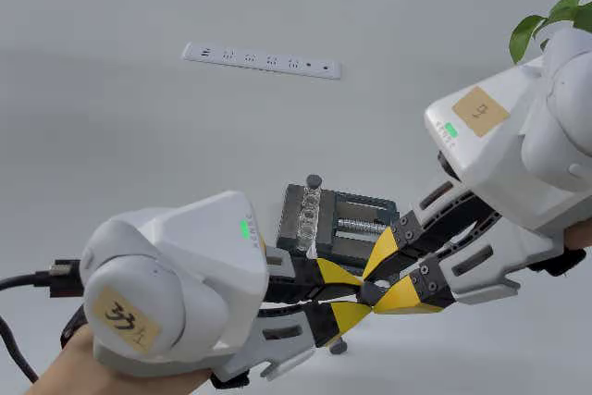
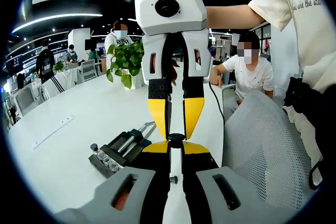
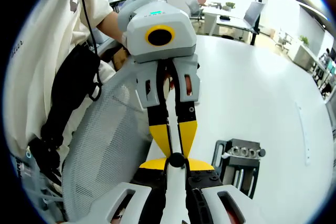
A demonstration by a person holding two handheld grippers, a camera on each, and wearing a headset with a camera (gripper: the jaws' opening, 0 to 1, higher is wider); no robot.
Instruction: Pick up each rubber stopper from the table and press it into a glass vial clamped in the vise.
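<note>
Left gripper (image 2: pixel 177 149), right gripper (image 3: pixel 177 166) clamped tip to tip on one stopper (image 2: pixel 176 137). Open both together: your stopper likely falls, missing vial (image 1: pixel 308 219).

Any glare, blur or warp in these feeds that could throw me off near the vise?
Head view: soft even light, faint shadows, vise and glass vials sharp. Left gripper view: heavy fisheye bend, ceiling lamps flare at upper left, vise small yet clear. Right gripper view: same bend, the bright table nearly washes out, vise readable.
</note>
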